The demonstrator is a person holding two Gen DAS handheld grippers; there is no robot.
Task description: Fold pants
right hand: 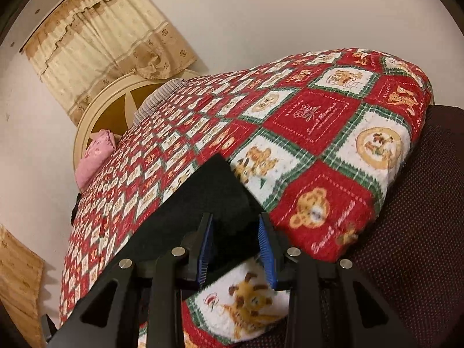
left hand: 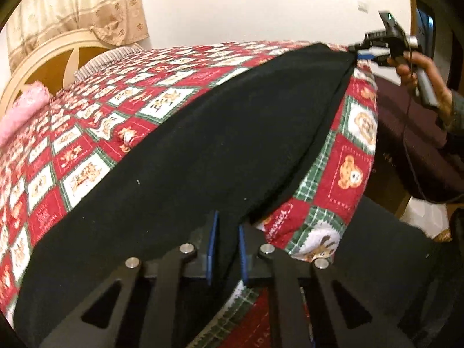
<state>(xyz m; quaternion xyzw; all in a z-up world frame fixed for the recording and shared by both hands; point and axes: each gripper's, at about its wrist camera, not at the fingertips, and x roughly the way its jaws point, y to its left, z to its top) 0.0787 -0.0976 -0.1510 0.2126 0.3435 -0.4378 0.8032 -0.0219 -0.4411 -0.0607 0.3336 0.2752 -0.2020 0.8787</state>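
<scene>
- Left wrist view: the black pants [left hand: 179, 150] lie spread across the red teddy-bear quilt [left hand: 87, 133] on the bed, running from the near edge to the far corner.
- The left gripper [left hand: 227, 232] has its blue pads close together with the near edge of the pants pinched between them.
- At the far corner the right gripper [left hand: 362, 52], held in a hand [left hand: 411, 69], meets the other end of the pants; whether it clamps the cloth cannot be told from here.
- Right wrist view: the right gripper [right hand: 236, 226] has its blue fingers [right hand: 206, 246] apart, with a fold of the pants [right hand: 208, 203] lying between them, over the quilt [right hand: 304, 121].
- A pink pillow [right hand: 94, 156] sits by the round headboard [right hand: 101, 101].
</scene>
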